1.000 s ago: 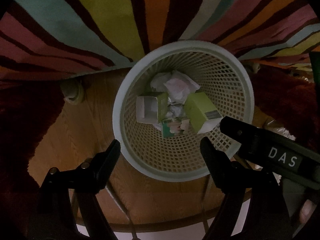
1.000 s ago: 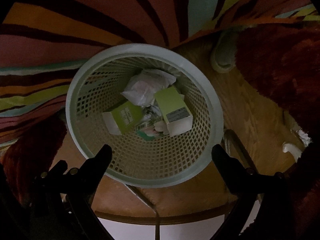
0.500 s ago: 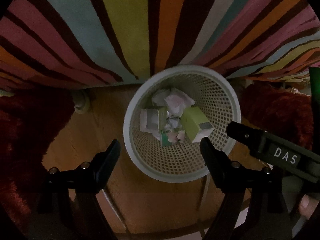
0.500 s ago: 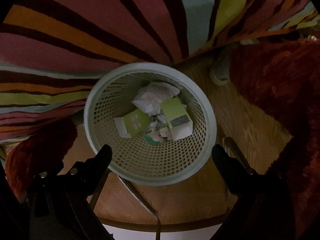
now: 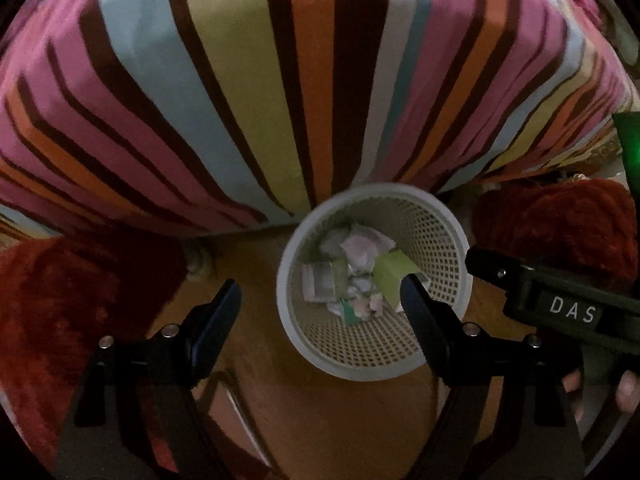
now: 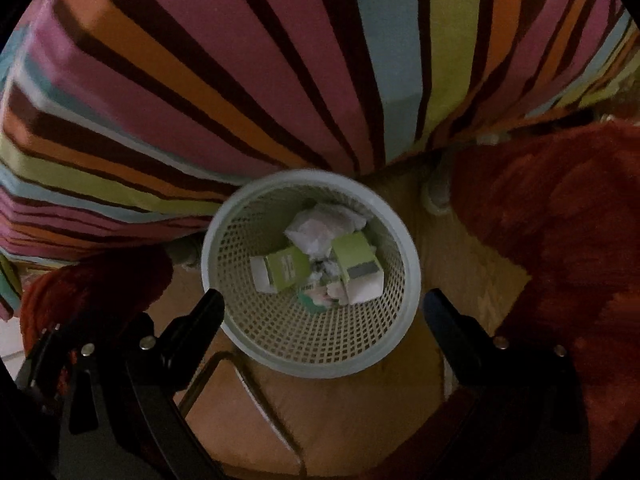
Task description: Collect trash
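Observation:
A pale mesh wastebasket (image 5: 448,236) (image 6: 224,240) stands on the wooden floor below both grippers. Inside lie two green-and-white cartons (image 6: 286,270) (image 6: 358,266), crumpled white paper (image 6: 320,226) and a small teal wrapper (image 5: 350,310). My left gripper (image 5: 320,300) is open and empty, high above the basket's left side. My right gripper (image 6: 322,308) is open and empty, high above the basket's near rim. The right gripper's body, marked DAS (image 5: 572,314), shows at the right of the left wrist view.
A striped bedspread (image 5: 280,80) (image 6: 280,60) hangs just behind the basket. Red shaggy rugs (image 5: 60,300) (image 6: 560,220) lie on both sides. A metal wire frame (image 6: 240,380) lies on the floor near the basket.
Both grippers have risen away from the basket, which looks smaller now, and more of the bedspread is in view. Both stay open and empty.

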### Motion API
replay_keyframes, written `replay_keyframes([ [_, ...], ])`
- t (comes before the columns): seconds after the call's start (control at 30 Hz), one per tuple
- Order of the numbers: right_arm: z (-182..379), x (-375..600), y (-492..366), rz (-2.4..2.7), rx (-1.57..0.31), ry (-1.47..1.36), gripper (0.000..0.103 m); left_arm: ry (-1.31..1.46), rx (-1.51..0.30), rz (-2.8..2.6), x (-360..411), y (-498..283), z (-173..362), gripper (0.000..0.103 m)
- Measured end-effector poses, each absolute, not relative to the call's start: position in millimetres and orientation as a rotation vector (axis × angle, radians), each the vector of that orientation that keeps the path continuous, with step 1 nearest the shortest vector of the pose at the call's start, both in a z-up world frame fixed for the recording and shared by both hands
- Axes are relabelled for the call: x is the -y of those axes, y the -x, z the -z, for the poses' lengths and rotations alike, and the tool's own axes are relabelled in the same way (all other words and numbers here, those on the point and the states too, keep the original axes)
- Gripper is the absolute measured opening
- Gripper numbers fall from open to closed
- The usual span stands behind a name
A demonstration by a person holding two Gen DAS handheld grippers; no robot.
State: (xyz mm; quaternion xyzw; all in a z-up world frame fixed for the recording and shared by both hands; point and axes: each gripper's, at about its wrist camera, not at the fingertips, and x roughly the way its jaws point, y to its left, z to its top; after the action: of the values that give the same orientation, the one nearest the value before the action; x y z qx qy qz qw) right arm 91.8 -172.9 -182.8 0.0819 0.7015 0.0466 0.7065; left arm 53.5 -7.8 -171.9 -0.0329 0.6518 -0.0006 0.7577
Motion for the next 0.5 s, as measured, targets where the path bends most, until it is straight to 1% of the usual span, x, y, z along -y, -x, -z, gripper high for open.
replay_keyframes([
  [0.5, 93.4, 171.0, -83.9, -0.145, -1.155, -0.034, 0.095, 0.038, -1.199, -0.019, -1.7, -47.7, 106.2, 0.08],
])
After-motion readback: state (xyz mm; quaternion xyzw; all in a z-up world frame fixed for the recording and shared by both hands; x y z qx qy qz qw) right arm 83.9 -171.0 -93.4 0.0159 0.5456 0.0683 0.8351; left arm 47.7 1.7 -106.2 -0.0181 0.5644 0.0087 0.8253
